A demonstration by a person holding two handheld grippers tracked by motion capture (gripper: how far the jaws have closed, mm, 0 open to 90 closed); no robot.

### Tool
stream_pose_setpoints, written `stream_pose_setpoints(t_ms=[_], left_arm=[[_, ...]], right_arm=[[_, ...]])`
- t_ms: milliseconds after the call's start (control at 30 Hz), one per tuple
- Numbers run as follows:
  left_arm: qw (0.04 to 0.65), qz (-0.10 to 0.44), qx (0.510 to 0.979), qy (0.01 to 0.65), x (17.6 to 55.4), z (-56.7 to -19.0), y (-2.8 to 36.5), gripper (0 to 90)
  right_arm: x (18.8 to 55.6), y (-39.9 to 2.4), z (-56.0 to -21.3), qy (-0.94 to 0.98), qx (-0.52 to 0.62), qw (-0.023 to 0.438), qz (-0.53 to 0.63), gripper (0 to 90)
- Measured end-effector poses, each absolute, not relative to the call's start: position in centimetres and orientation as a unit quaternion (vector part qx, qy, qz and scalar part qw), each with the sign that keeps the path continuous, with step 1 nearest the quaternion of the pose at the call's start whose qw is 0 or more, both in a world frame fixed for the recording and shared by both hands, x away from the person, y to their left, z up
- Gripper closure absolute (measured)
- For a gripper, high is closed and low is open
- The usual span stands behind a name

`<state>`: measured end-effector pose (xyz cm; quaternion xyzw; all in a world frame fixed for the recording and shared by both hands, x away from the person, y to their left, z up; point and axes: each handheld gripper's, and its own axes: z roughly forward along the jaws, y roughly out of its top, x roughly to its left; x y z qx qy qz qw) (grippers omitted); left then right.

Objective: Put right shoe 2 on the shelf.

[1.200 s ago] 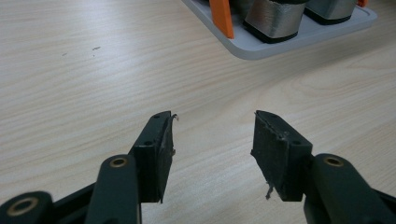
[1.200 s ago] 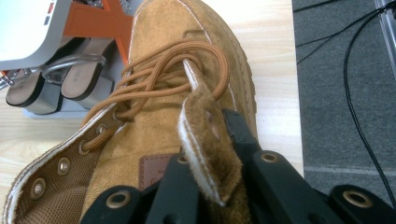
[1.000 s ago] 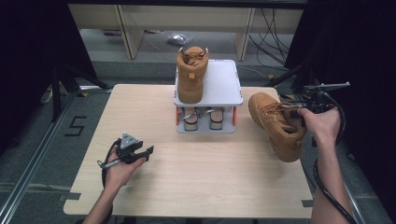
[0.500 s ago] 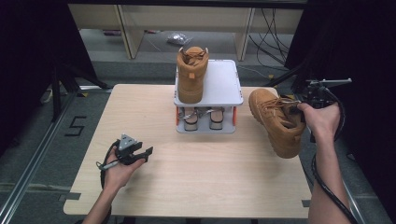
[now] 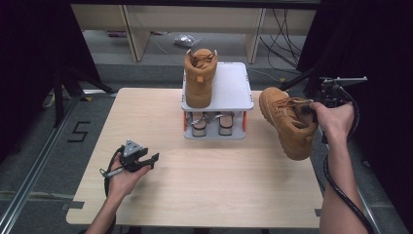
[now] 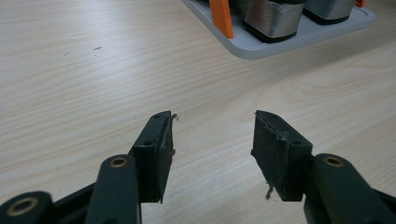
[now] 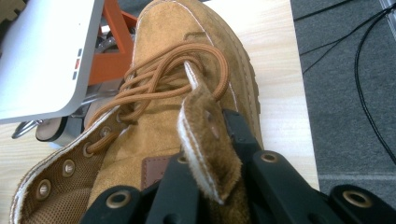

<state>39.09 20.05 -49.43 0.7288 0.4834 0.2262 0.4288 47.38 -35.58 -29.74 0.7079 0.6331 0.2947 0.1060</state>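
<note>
Boot [image 5: 289, 122], tan suede, likely bulky with soft floppy collar; right tongs [image 7: 219, 154] clamped on tongue; left tongs [image 6: 212, 140] spread, empty.

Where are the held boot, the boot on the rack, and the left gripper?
held boot [image 5: 287, 122], high view, on its tan side.
boot on the rack [image 5: 198, 83], high view, on its upper.
left gripper [image 6: 212, 140], left gripper view, midway between its open tips.

Open to us: desk [image 5: 195, 195] near edge, bare between our hands.
Blocking us: rack [image 5: 234, 92] at far edge.
</note>
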Motion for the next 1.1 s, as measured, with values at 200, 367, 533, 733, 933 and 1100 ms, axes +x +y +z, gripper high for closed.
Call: stream_pose_setpoints(t_ms=[200, 367, 533, 733, 933, 1100], left_arm=[[0.428, 0.226, 0.730, 0.482, 39.1, -49.4, 20.0, 47.6], [0.432, 0.226, 0.726, 0.484, 39.1, -49.4, 20.0, 47.5], [0.429, 0.226, 0.730, 0.482, 39.1, -49.4, 20.0, 47.5], [0.432, 0.226, 0.727, 0.483, 39.1, -49.4, 20.0, 47.5], [0.429, 0.227, 0.729, 0.483, 39.1, -49.4, 20.0, 47.5], [0.429, 0.227, 0.729, 0.483, 39.1, -49.4, 20.1, 47.5]], right_arm=[[47.7, -35.6, -29.3, 0.629, 0.699, 0.102, 0.324, 85.5], [48.0, -35.4, -28.8, 0.629, 0.703, 0.110, 0.314, 85.4], [48.2, -35.1, -28.4, 0.622, 0.708, 0.107, 0.317, 85.5], [48.6, -35.1, -28.2, 0.627, 0.703, 0.123, 0.313, 85.4], [49.0, -34.6, -27.9, 0.609, 0.716, 0.101, 0.326, 85.5], [49.3, -34.4, -27.4, 0.608, 0.725, 0.110, 0.306, 85.4]])
